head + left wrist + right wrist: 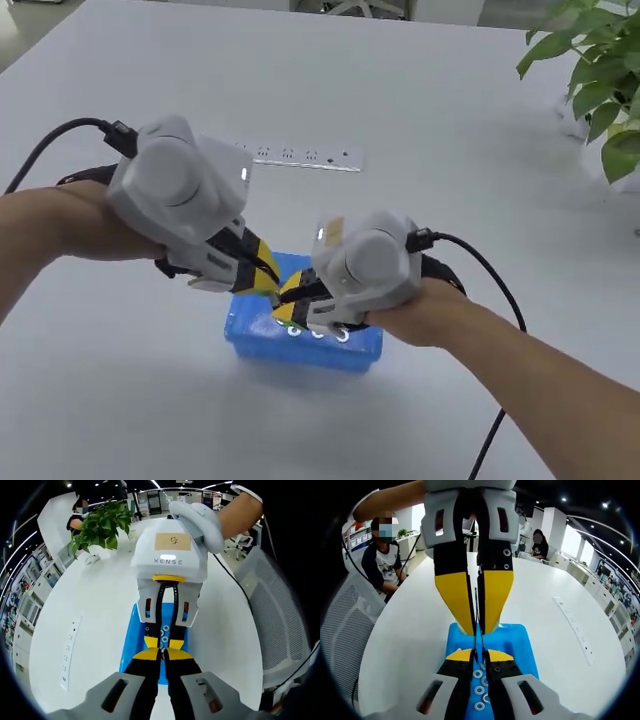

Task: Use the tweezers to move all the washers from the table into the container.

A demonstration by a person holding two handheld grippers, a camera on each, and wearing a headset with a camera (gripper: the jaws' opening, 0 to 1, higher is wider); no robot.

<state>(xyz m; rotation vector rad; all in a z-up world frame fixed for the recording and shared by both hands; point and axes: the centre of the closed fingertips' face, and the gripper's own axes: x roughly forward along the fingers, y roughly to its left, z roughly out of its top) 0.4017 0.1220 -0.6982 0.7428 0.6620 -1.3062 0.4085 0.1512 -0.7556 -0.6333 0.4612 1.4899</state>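
Note:
A blue container (pixel 262 345) lies on the white table with several silver washers (pixel 318 333) on its top. Both grippers meet tip to tip right above it. Thin dark tweezers (pixel 476 605) run between the two pairs of jaws. My left gripper (pixel 270 283) comes in from the left and is shut on the tweezers. Facing it, my right gripper (pixel 288 300) is shut on the tweezers too. In the right gripper view, the washers (pixel 478 690) lie in a row under my right gripper (pixel 479 655), with the left gripper (pixel 476 627) above. In the left gripper view, the washers (pixel 165 634) show between the right gripper's jaws.
A white power strip (pixel 300 157) lies on the table beyond the container. A green plant (pixel 600 80) stands at the far right edge. A mesh chair (pixel 280 610) is beside the table. People sit in the background.

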